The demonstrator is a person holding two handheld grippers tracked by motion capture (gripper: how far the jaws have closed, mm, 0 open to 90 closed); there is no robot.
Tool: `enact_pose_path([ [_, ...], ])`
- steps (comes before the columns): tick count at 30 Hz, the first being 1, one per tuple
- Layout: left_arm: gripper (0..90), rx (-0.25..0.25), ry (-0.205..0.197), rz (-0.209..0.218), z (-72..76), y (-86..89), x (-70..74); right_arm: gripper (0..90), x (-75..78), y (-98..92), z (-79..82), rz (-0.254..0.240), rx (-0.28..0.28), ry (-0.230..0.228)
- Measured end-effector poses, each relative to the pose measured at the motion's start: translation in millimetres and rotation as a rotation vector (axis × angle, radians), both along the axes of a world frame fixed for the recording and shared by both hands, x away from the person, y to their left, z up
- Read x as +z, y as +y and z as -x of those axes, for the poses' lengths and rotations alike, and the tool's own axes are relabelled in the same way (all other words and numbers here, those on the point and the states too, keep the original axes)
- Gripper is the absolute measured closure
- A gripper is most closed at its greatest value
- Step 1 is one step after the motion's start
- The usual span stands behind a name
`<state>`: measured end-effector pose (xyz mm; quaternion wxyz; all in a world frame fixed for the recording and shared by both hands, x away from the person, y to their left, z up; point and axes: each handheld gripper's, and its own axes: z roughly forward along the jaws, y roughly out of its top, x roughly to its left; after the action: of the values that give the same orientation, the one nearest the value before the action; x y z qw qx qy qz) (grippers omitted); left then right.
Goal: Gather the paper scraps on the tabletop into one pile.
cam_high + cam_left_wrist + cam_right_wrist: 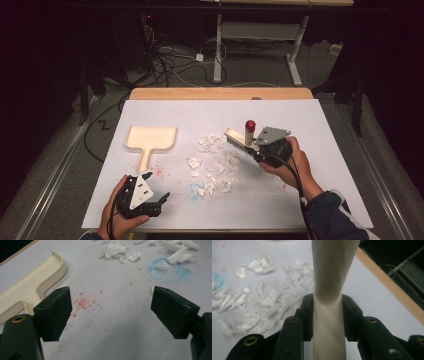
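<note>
Dustpan [150,139]: laid flat at the left of the white table [325,150], its handle pointed toward the person, well apart from the brush.
Left gripper [161,200]: held low at the near left edge, jaws spread wide with nothing between them; red specks [82,302] are seen on the sheet between the jaws.
White scraps [217,167]: scattered mid-table, between dustpan and brush.
Brush [239,141]: its cream handle [329,290] is clamped, bristles set at the right edge of the scraps.
Right gripper [260,154]: jaws clenched on the brush handle.
</note>
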<state>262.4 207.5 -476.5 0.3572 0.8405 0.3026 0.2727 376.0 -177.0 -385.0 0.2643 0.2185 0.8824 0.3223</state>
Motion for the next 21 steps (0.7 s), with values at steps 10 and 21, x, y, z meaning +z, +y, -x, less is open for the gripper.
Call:
enact_pose_path([
  [10, 16.3, -0.015, 0.015, -0.041, -2.8, -2.1, -4.6, 68.0, -0.2, 23.7, -60.8, 0.009, -0.165, -0.068],
  [21, 16.3, -0.018, 0.024, -0.046, 0.8, -4.1, -5.2, 68.0, -32.8, 52.0, -102.9, 0.05, -0.187, -0.096],
])
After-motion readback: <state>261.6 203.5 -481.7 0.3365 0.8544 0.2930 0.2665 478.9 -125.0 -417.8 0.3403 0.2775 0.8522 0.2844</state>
